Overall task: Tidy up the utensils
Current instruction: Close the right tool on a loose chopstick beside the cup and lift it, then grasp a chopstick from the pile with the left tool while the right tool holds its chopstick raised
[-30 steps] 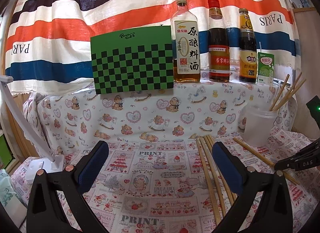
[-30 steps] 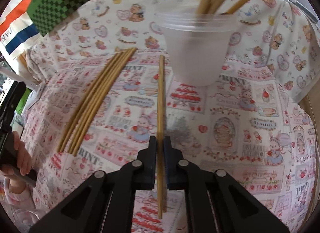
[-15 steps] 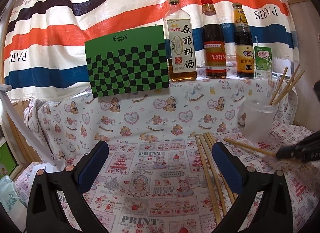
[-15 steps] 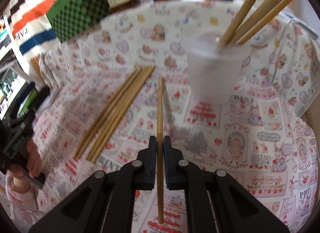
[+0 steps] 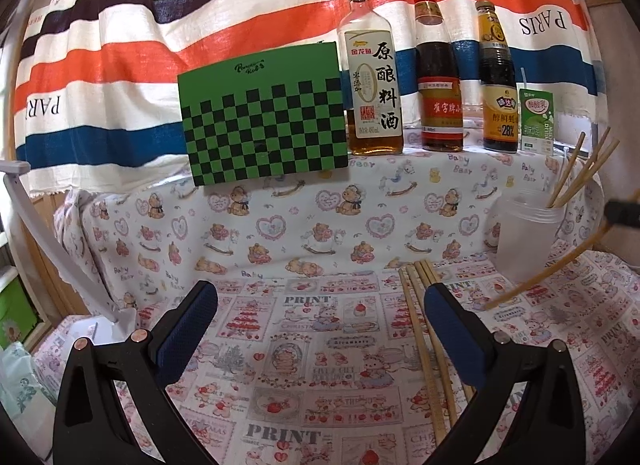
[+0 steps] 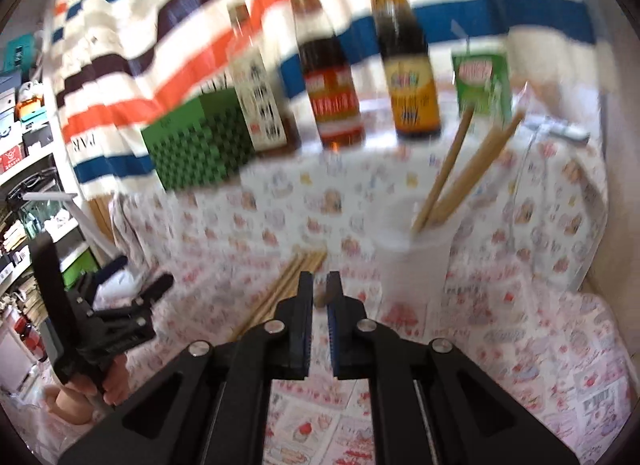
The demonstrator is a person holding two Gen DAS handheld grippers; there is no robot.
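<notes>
A striped cloth hangs behind my bench (image 5: 304, 349), which is covered in a printed sheet, with three sauce bottles (image 5: 438, 77) lined up along the back ledge. My right gripper (image 6: 319, 305) is clenched on one chopstick (image 5: 544, 273); a second ago that stick lay flat on the sheet, and now it has been lifted clear, its free end slanting down toward the bench just in front of the plastic cup (image 5: 526, 239). The cup sits ahead and slightly right of that gripper, already holding three chopsticks (image 6: 456, 181). I judge the next job is tipping this one upright and dropping it in. My left gripper (image 5: 320, 327) hangs released and empty, jaws wide. The remaining loose chopsticks (image 5: 420, 329) lie just by its right finger, waiting their turn
</notes>
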